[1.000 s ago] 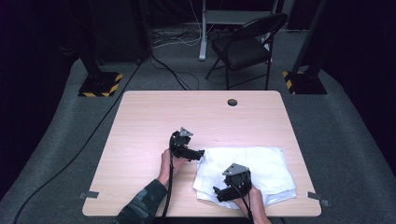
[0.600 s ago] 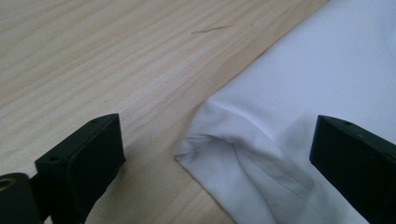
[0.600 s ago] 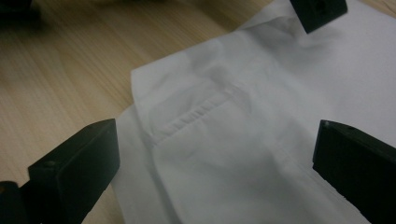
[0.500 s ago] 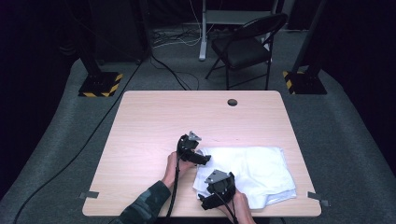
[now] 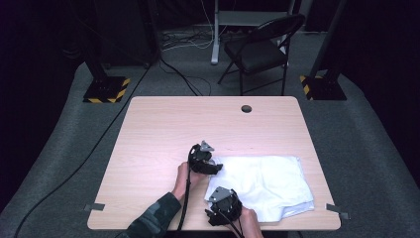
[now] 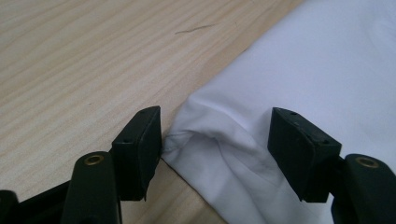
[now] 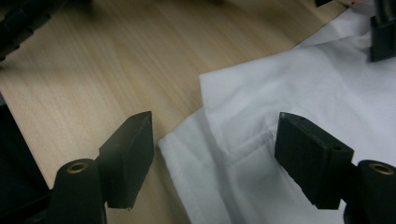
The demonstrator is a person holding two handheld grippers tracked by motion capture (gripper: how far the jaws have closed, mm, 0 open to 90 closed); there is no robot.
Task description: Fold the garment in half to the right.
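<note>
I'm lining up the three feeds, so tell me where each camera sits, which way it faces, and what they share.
High view: above the person's side, looking forward and down on the table; forearms, left tongs and right tongs show.
Left gripper view: rides the left tongs, looking along its jaws, which have just been closing, at a corner of the white cloth.
Right gripper view: rides the right tongs, jaws likewise closing, over a cloth edge.
Shared: all three show the white cloth on the wooden table.

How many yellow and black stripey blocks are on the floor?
2. One striped base sits on the floor past the table's far left corner; the other striped base sits past its far right corner, beside the folding chair.
</note>
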